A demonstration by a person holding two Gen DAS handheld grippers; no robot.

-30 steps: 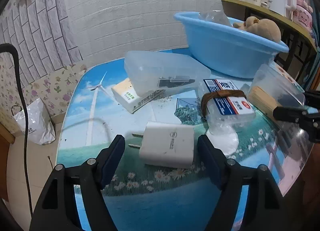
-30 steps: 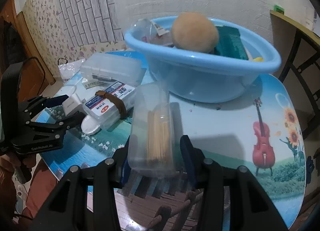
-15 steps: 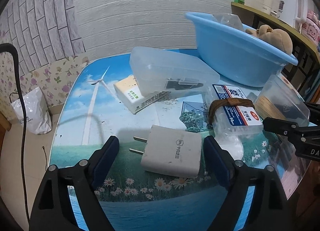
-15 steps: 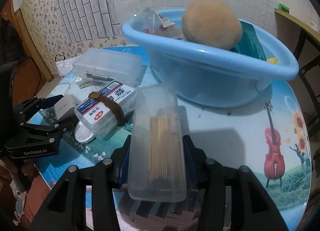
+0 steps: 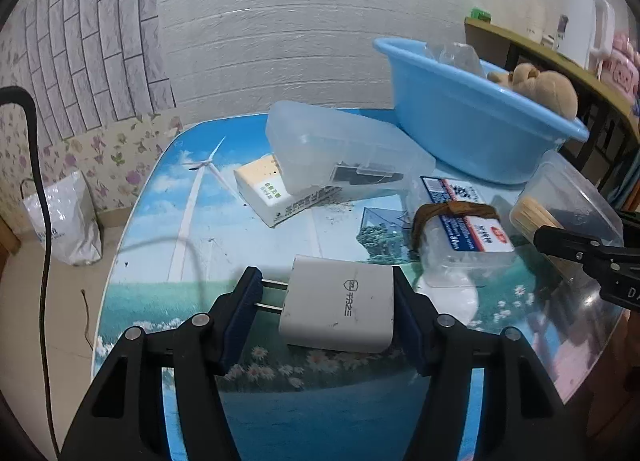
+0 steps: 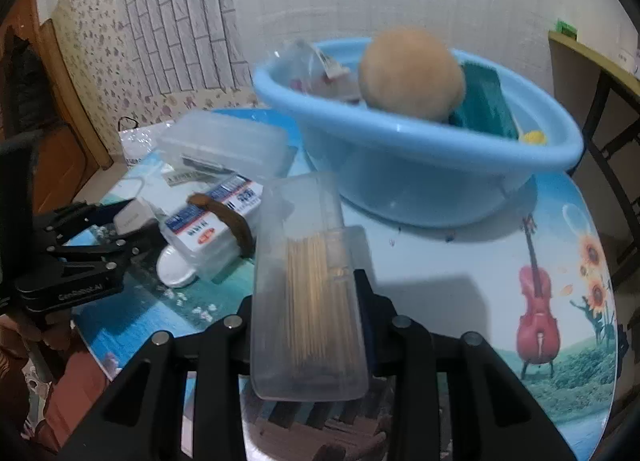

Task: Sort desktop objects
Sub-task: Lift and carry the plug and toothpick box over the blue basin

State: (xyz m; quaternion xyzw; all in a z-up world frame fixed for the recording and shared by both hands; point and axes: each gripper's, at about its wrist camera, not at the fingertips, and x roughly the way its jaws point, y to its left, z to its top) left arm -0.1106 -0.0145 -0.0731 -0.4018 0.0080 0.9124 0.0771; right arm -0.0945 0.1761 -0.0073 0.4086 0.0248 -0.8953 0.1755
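Note:
My left gripper (image 5: 326, 311) is shut on a white plug charger (image 5: 340, 305), its prongs pointing left; it also shows in the right wrist view (image 6: 132, 217). My right gripper (image 6: 310, 313) is shut on a clear box of toothpicks (image 6: 310, 293), held tilted above the table; the box also shows in the left wrist view (image 5: 560, 201). A blue basin (image 6: 420, 165) holding a tan plush toy (image 6: 412, 73) and a teal box (image 6: 484, 101) stands behind it on the table.
A cotton swab box with a brown band (image 5: 460, 229), a clear lidded box (image 5: 340, 153), a white carton (image 5: 276, 193) and a white round pad (image 6: 174, 269) lie on the picture-printed table (image 5: 184, 221). A shelf (image 5: 560, 57) stands right of the basin.
My left gripper closed on the charger and lifted it slightly. My right gripper raised the toothpick box and tilted it toward the basin.

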